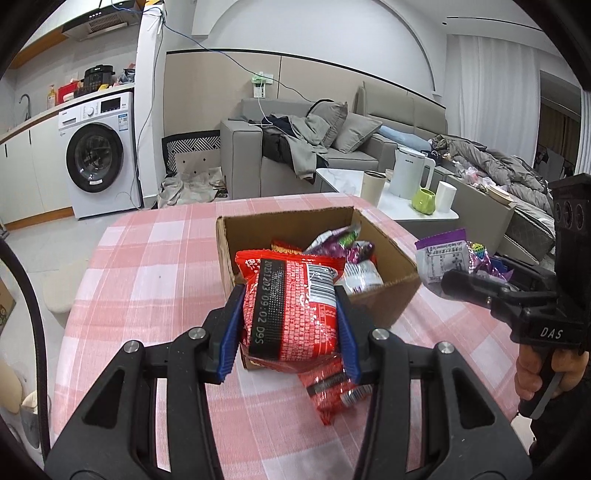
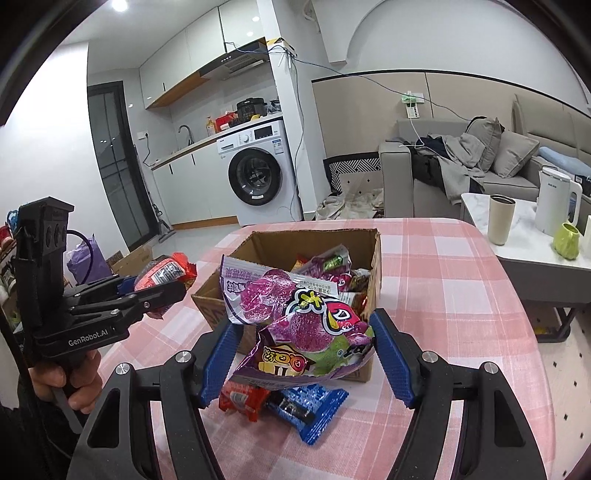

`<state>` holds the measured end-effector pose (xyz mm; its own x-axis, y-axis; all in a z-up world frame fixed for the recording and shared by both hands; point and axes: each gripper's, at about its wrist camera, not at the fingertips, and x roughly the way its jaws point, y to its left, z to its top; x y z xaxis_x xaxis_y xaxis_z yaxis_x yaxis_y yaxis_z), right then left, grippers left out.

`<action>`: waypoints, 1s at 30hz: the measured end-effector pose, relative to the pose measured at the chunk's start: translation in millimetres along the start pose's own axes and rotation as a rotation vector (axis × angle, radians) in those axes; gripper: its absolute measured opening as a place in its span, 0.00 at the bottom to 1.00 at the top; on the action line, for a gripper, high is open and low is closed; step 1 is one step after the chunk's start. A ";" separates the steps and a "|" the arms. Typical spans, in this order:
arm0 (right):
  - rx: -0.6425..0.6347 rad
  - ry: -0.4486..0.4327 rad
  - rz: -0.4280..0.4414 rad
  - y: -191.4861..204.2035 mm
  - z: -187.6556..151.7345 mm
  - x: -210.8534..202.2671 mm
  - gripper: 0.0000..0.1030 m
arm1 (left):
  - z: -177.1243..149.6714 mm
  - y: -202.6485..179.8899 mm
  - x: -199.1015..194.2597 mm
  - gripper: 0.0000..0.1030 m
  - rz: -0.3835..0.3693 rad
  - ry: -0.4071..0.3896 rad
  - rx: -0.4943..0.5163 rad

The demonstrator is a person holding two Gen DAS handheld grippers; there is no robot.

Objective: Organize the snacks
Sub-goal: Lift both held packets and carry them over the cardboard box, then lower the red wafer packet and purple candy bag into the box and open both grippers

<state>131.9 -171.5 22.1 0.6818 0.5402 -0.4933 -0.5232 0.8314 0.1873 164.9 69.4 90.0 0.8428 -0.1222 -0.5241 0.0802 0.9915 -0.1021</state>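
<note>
The box (image 1: 384, 258) sits on the tabletop (image 1: 155, 258), just past the left gripper (image 1: 290, 325). Snack bags (image 1: 343, 247) lie in it. More packs (image 2: 295, 406) lie under the right gripper (image 2: 306, 354), before the box.

1. Even, bright indoor light; a ceiling lamp (image 2: 119, 4) glares above and left of the right gripper.
2. Strong fisheye bending; dark vignette at every corner.
3. Shadows soft; nearby packets sharp, glossy foil glints.
</note>
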 end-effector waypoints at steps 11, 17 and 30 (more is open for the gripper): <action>0.020 -0.001 0.007 -0.8 18.4 23.3 0.70 | 24.6 0.7 36.2 0.41 0.022 0.007 0.005; 0.021 0.003 0.005 -1.4 26.0 40.0 0.70 | 33.9 0.2 56.7 0.41 0.031 0.004 0.007; 0.037 0.023 0.001 -9.0 29.7 78.4 0.70 | 42.7 6.6 104.6 0.41 0.078 0.029 0.010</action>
<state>205.3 -132.8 7.0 0.6689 0.5385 -0.5124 -0.5047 0.8351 0.2188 276.3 65.1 70.6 0.8311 -0.0460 -0.5542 0.0205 0.9984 -0.0522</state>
